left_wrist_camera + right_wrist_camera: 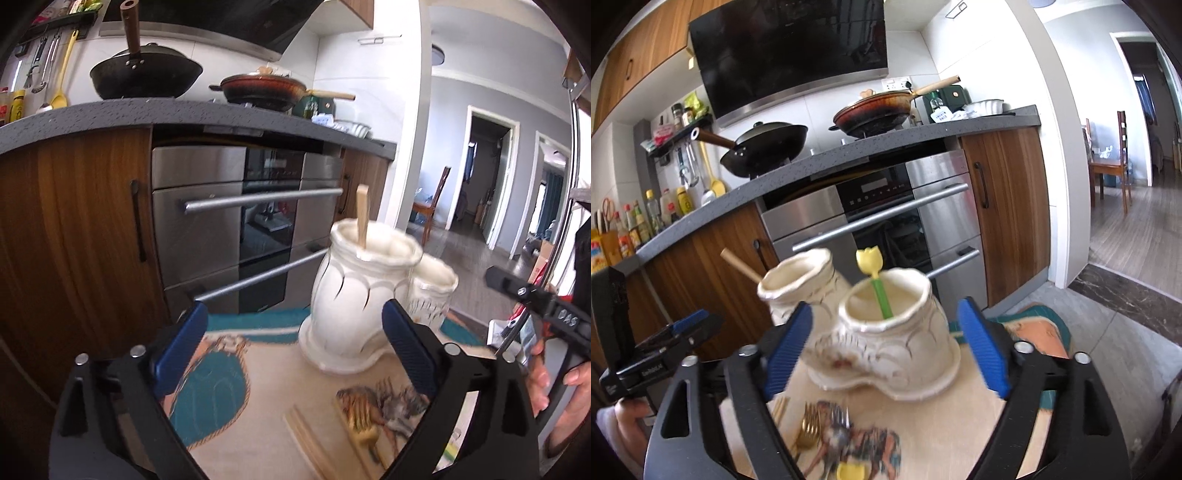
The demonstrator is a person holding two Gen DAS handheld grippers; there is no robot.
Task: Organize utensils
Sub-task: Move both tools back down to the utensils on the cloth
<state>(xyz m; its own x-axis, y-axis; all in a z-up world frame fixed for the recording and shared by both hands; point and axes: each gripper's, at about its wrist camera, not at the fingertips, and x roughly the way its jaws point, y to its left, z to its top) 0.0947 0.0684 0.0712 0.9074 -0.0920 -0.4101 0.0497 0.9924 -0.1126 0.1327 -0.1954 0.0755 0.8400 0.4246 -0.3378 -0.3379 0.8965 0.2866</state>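
Sorting utensils, partly done. Twin cream ceramic holder (886, 354) on patterned mat (221, 387): one pot w/ wooden stick (362, 218), other w/ tulip-top pick (872, 273). Left gripper (291, 350) jaws wide apart, nothing between. Right gripper (886, 350) jaws wide apart, straddling the pot, not touching. Left to do: chopsticks (306, 439), gold fork (807, 428), silver fork (838, 424), yellow item (blurred) on mat.
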